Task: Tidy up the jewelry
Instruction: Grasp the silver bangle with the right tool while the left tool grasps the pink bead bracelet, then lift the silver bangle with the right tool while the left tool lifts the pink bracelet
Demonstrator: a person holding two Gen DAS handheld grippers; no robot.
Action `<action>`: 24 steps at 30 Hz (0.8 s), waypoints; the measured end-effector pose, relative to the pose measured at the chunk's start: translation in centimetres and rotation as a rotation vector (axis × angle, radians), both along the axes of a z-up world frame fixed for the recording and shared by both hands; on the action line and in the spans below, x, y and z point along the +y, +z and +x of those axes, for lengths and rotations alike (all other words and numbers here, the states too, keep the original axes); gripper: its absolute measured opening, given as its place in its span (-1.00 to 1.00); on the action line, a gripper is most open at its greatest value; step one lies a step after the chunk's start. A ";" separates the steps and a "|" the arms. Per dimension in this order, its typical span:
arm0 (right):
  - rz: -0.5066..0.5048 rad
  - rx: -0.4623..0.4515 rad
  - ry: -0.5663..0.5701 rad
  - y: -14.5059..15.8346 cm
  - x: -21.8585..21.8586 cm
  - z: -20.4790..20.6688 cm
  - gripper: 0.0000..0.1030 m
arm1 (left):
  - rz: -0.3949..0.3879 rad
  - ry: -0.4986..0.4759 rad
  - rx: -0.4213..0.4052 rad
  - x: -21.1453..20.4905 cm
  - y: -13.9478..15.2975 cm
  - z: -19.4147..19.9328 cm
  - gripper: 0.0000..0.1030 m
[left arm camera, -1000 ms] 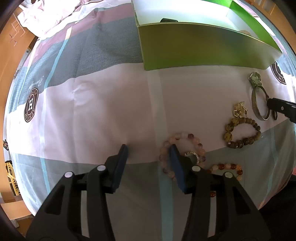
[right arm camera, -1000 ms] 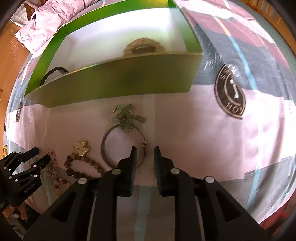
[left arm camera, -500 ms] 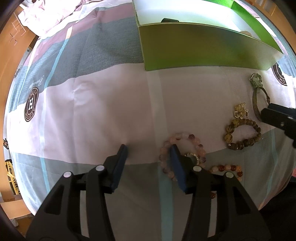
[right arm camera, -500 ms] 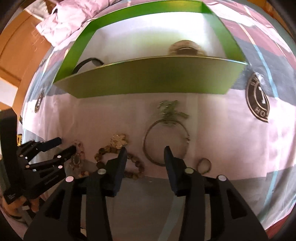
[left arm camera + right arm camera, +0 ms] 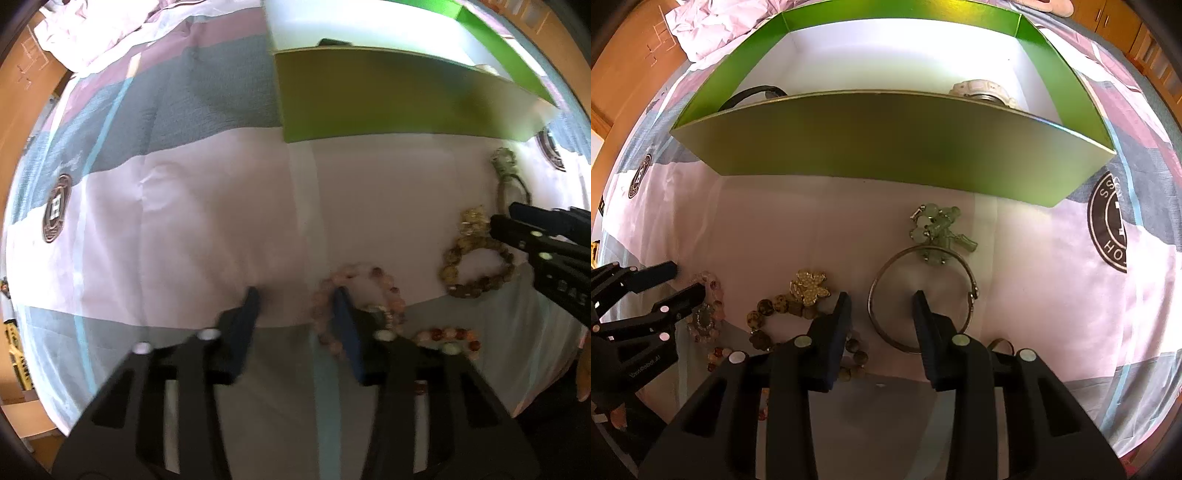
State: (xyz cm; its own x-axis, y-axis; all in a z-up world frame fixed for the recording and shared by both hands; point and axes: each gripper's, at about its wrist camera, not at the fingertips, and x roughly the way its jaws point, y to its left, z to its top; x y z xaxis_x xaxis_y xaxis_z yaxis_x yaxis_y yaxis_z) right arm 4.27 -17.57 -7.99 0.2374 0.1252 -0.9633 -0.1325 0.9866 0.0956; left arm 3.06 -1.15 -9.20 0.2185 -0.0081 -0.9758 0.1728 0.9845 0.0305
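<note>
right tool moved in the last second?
Yes. The right tool has opened and shifted left along the green box; its fingers now straddle the near-left rim of the metal bangle, toward the brown bead bracelet.

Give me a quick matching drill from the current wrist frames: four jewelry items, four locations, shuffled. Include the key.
Items:
1. metal bangle with green charms
2. pink bead bracelet
3. pale watch
4. brown bead bracelet with gold flower

Locations:
A. inside the green box, right end
B. on the bedsheet, around one finger of the left gripper
C. on the sheet just in front of the box, at the open right gripper
D. on the sheet between the other two bracelets

Pairs: 1-C, 2-B, 3-A, 4-D
</note>
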 end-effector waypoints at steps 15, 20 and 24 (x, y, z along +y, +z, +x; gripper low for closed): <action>0.036 -0.088 -0.022 2.9 -1.3 -0.9 -0.94 | -0.241 0.041 -0.092 1.0 5.5 0.2 -0.85; 0.078 -0.133 -0.049 4.6 -2.3 -0.7 -0.94 | -0.287 0.058 -0.151 0.8 7.6 0.1 -0.85; 0.085 -0.135 -0.051 4.7 -2.7 -0.5 -0.94 | -0.283 0.062 -0.204 0.2 8.3 1.1 -0.85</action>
State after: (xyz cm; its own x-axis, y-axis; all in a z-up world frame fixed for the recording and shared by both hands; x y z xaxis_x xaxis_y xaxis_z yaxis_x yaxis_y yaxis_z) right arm 3.73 -20.32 -3.27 0.3723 0.1891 -0.9086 -0.0999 0.9815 0.1634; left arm 4.17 -0.92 -0.88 0.4175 -0.2521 -0.8730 0.1309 0.9674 -0.2168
